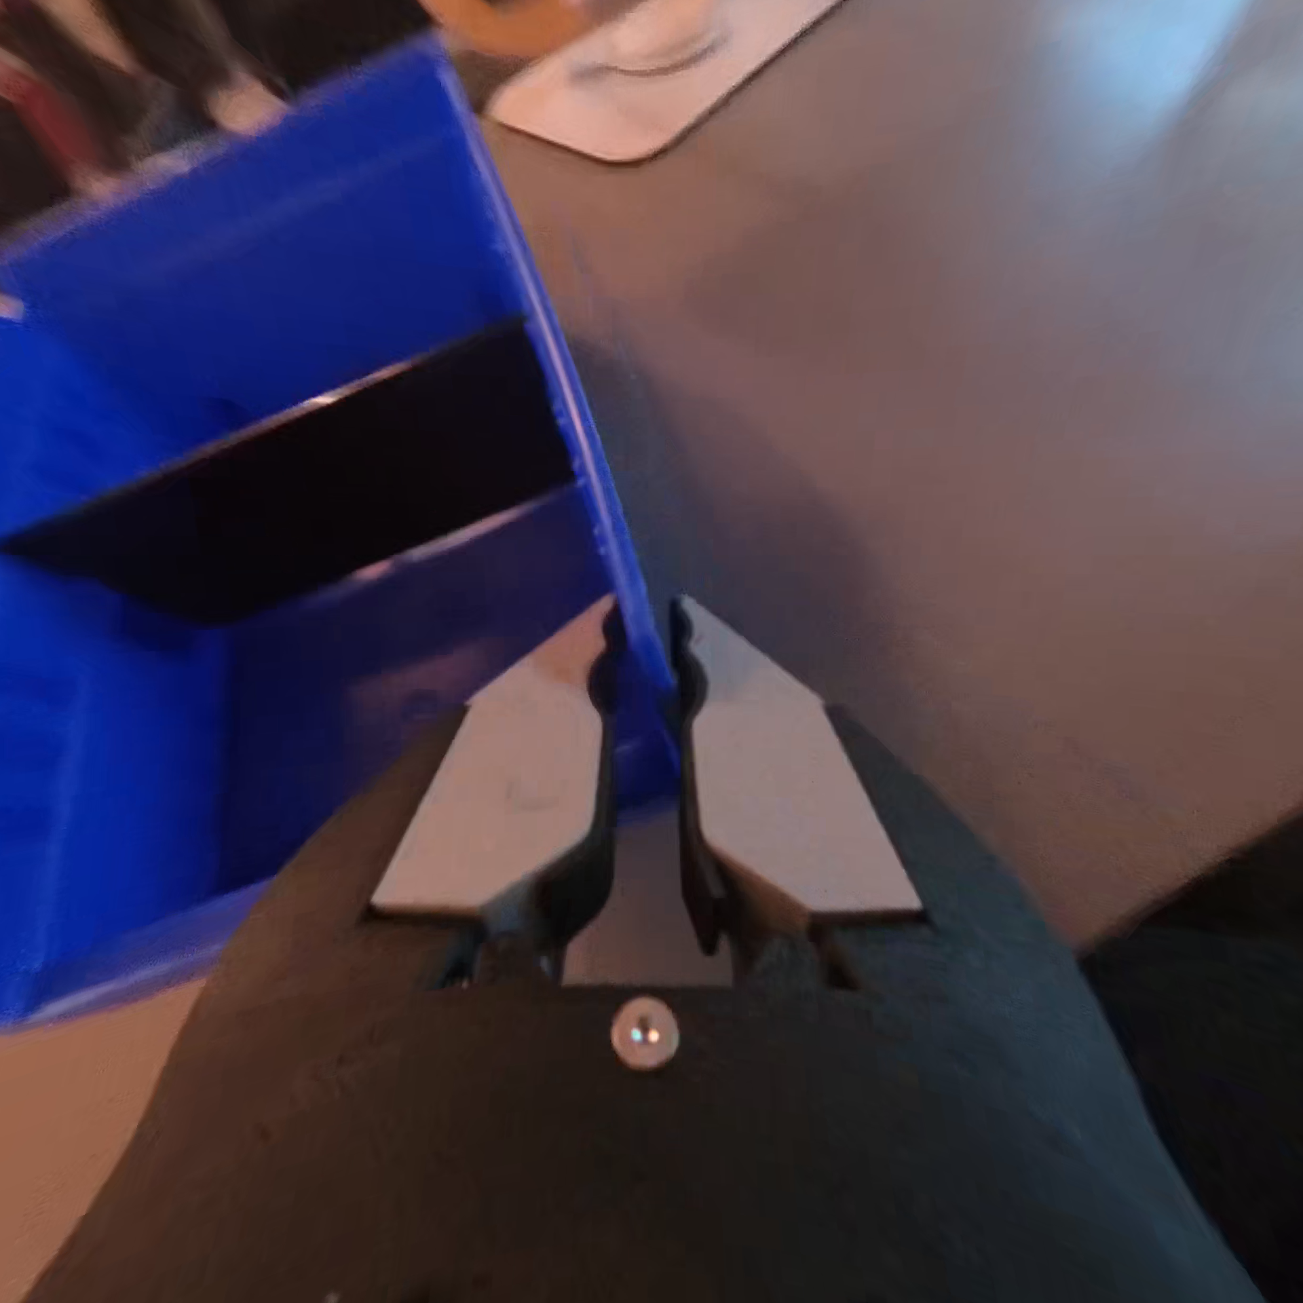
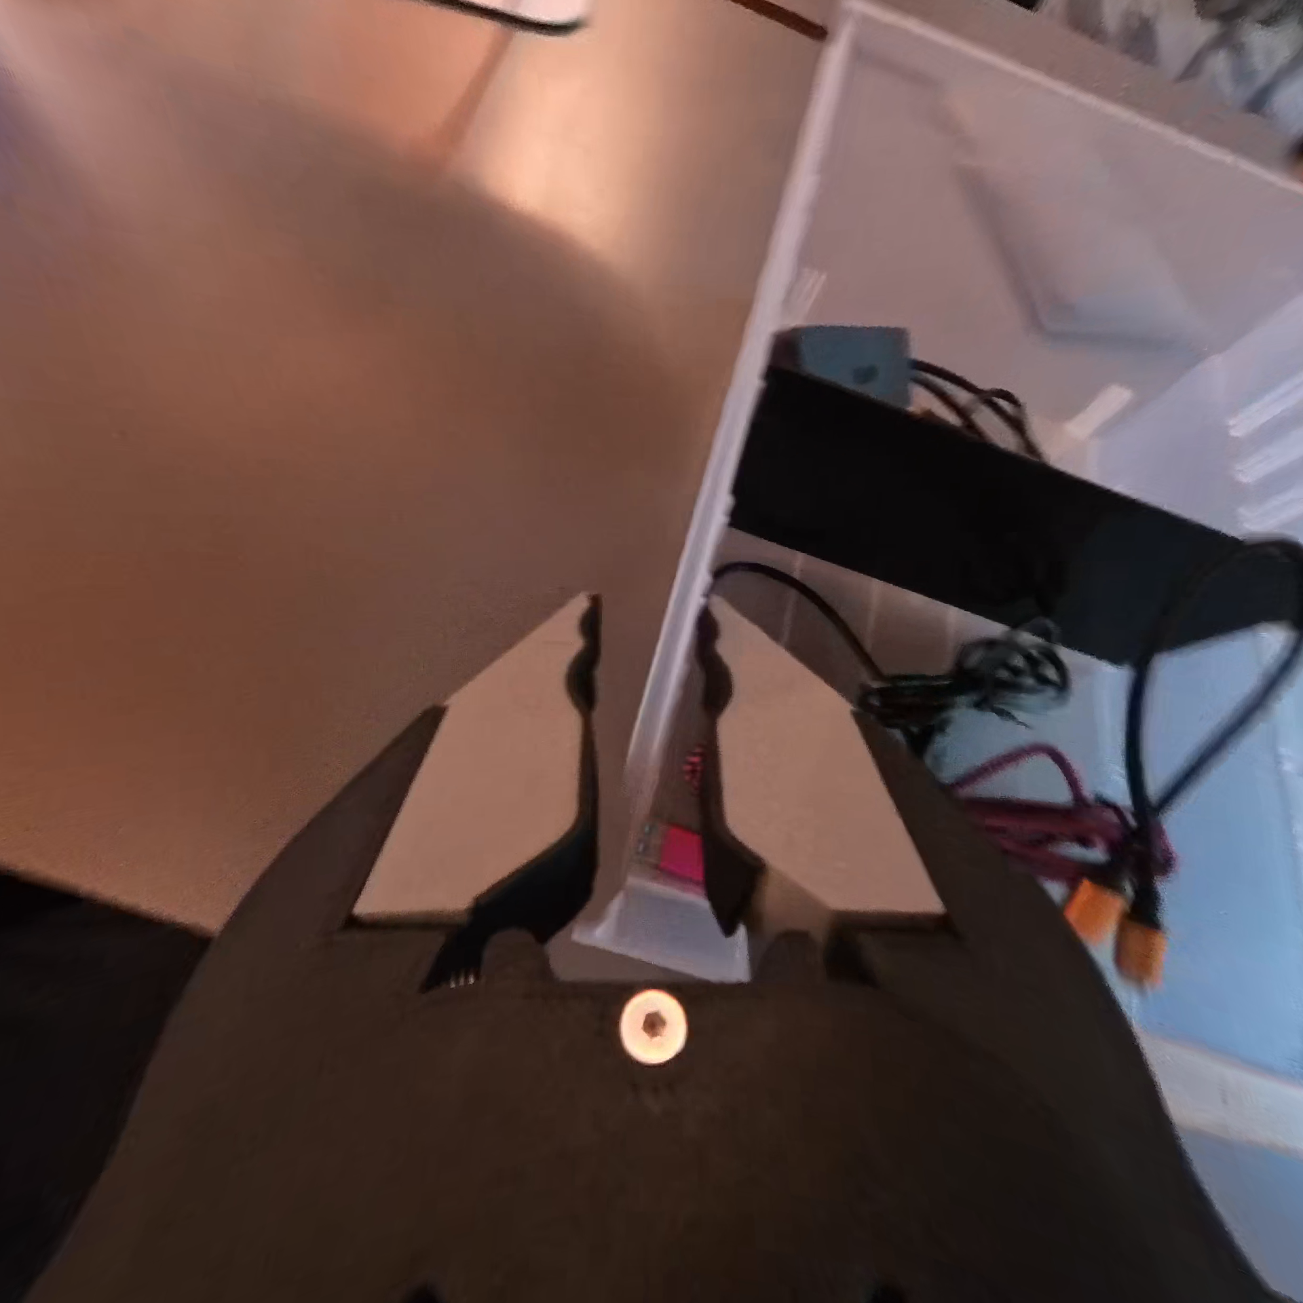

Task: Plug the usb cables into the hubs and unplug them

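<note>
In the left wrist view my left gripper (image 1: 645,620) is shut on the right wall of a blue bin (image 1: 282,296); a black divider (image 1: 317,486) crosses the bin's inside. In the right wrist view my right gripper (image 2: 649,613) is shut on the left wall of a white bin (image 2: 790,296). That bin has a black divider (image 2: 952,508) across it and holds a grey hub (image 2: 846,359), black cables (image 2: 973,677), a maroon braided cable (image 2: 1043,811) with orange plugs (image 2: 1114,924) and a pink piece (image 2: 680,849) near my fingers. Both views are blurred.
The bins rest on a brown table (image 1: 916,423), which also shows in the right wrist view (image 2: 317,423). A white flat pad (image 1: 634,92) lies at the far side of the table. Dark, blurred objects stand behind the blue bin. Spacing between my two grippers at the tips: around 50 cm.
</note>
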`<state>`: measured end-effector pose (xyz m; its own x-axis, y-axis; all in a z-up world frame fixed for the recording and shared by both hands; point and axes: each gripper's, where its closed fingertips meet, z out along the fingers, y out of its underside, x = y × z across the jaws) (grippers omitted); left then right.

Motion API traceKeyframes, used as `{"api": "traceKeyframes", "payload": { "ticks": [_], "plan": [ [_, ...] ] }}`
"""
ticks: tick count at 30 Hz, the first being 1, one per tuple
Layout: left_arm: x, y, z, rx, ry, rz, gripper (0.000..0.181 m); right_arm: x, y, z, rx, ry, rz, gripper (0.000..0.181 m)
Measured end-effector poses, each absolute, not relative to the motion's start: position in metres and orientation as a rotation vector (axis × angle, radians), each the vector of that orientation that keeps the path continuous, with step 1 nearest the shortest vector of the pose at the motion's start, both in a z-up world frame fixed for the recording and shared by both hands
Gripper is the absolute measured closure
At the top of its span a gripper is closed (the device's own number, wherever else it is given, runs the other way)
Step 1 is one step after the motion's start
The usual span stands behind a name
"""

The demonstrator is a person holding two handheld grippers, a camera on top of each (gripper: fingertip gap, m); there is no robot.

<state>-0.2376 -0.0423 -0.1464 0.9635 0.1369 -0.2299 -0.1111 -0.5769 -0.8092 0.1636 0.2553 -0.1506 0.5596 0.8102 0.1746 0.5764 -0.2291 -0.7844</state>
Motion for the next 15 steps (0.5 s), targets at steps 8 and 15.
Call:
{"api": "traceKeyframes", "payload": {
  "ticks": [8,15],
  "plan": [
    [-0.278,-0.074,-0.106,-2.079,-0.012,0.497,0.177,0.084,0.181,-0.153,-1.938,-1.243,0.346,0.145],
    [-0.297,-0.113,-0.059,-1.961,-0.038,0.627,0.176,-0.047,0.067,-0.15,-1.816,-1.373,0.689,0.125]
  ]
}}
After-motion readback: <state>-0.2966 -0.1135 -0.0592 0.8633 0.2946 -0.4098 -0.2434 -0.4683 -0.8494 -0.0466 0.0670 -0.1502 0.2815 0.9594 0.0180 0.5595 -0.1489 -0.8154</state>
